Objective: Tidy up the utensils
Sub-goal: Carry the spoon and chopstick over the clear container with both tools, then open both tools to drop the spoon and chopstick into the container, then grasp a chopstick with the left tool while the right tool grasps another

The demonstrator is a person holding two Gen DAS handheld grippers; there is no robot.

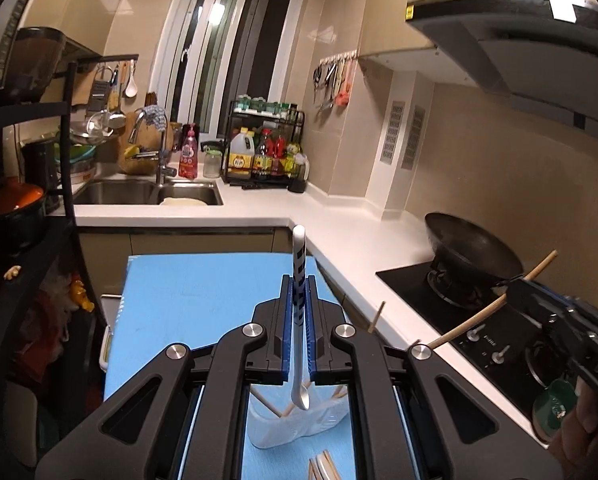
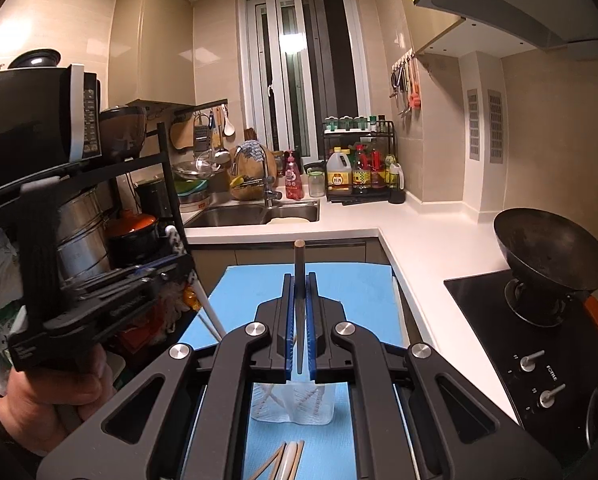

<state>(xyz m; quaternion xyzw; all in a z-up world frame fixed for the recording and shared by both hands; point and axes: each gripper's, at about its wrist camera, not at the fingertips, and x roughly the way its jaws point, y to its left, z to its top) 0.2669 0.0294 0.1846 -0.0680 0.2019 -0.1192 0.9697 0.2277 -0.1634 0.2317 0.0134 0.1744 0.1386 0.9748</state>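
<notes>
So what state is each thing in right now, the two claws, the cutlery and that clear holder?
Left claw: shut on a spoon.
Spoon: upright, bowl end down, lifted.
Right claw: shut on a chopstick.
Chopstick: held lengthwise between the pads, lifted.
Clear holder: upright on the blue mat, chopsticks already inside.
Loose chopsticks: lying flat on the mat.
Wok: on the stove, looks empty.

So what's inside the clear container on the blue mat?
The clear container on the blue mat holds several wooden chopsticks leaning crosswise. In both views a hand-held gripper's frame covers its upper part, so the count and anything else inside cannot be told.
</notes>
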